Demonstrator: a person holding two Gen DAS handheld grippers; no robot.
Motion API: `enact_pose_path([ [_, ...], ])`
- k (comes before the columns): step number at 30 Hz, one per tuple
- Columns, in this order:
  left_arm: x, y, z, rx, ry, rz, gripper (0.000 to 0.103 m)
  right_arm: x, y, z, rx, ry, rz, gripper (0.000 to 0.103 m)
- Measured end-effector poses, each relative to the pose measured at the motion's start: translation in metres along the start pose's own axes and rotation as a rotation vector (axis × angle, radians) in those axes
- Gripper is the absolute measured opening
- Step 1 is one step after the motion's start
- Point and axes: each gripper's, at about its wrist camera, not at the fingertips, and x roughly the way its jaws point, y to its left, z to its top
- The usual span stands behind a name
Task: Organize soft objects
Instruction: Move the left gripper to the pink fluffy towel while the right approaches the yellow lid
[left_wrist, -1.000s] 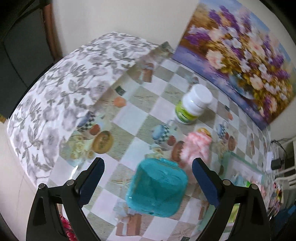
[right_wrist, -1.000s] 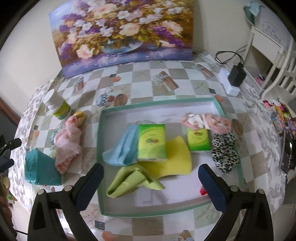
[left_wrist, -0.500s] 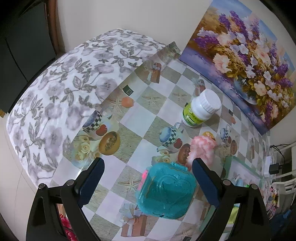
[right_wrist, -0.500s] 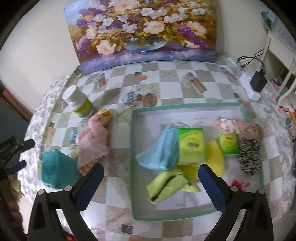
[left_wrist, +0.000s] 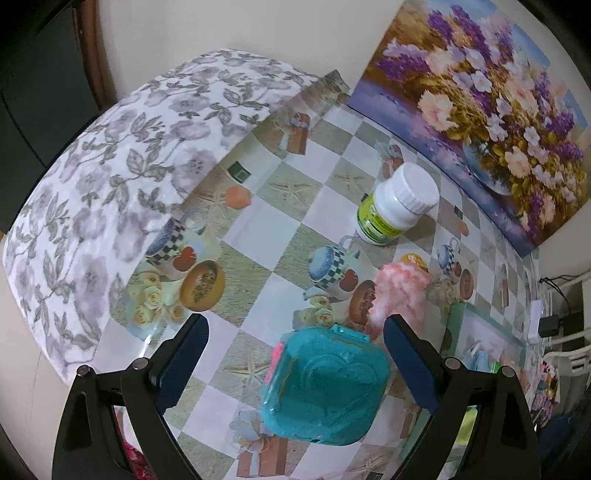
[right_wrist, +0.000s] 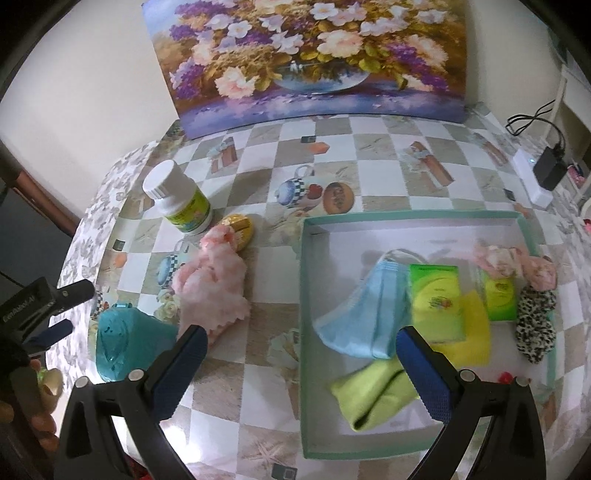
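A fluffy pink cloth (right_wrist: 210, 284) lies on the table left of the green-rimmed tray (right_wrist: 303, 332); it also shows in the left wrist view (left_wrist: 399, 291). The tray holds a blue face mask (right_wrist: 365, 317), green tissue packs (right_wrist: 436, 302), a yellow cloth (right_wrist: 476, 332), a lime cloth (right_wrist: 373, 391), a leopard scrunchie (right_wrist: 535, 328) and a pink patterned cloth (right_wrist: 517, 262). My right gripper (right_wrist: 299, 365) is open above the tray's left edge, empty. My left gripper (left_wrist: 295, 362) is open, just short of a teal plastic box (left_wrist: 325, 384).
A white pill bottle (right_wrist: 177, 199) and a gold foil egg (right_wrist: 240, 229) stand beside the pink cloth. A flower painting (right_wrist: 314, 55) leans on the back wall. A charger and power strip (right_wrist: 543, 173) sit at the far right. The table's left edge drops off.
My right gripper has swung left, from over the tray's middle toward its left edge and the pink cloth. My left gripper has drawn back slightly from the teal box.
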Motion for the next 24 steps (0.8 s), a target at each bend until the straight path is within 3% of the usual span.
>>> enact_pose_path([
  [8,0.009,-0.021,0.006,0.049,-0.003,-0.049,0.096,0.008,0.017,0.006,-0.054,-0.008,0.019,0.103],
  [24,0.031,-0.059,0.026,0.076,0.021,-0.126,0.097,0.021,0.003,0.033,-0.033,-0.021,-0.031,0.103],
])
